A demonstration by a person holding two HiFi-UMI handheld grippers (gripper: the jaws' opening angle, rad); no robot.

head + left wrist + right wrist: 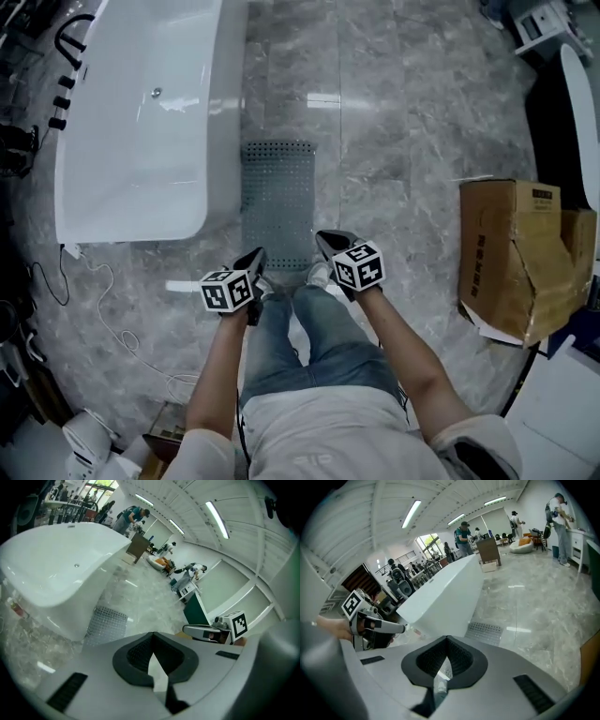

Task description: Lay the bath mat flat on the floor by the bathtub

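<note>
The bath mat (278, 204) lies spread out on the floor (403, 122), one long edge just beside the side of the bathtub (141, 122), its near short edge just ahead of my feet. From the head view I see no fold or turned-up corner, though the perforated surface is too fine to rule out a small wrinkle. My left gripper (255, 255) and my right gripper (328, 244) are both up in front of me, above the mat's near end and well clear of it. Each has its jaws pressed together with nothing between them, as each gripper's own view shows. I judge the laying step to be finished and the task at or very near its end. What remains is only a check that the mat sits straight along the bathtub. If it needs a nudge, I'd have to bring a gripper down to the near edge, part the jaws, pinch a corner and slide it along the floor without lifting and creasing it. The cardboard box (516, 258) stands well apart to the right — no obstacle.
</note>
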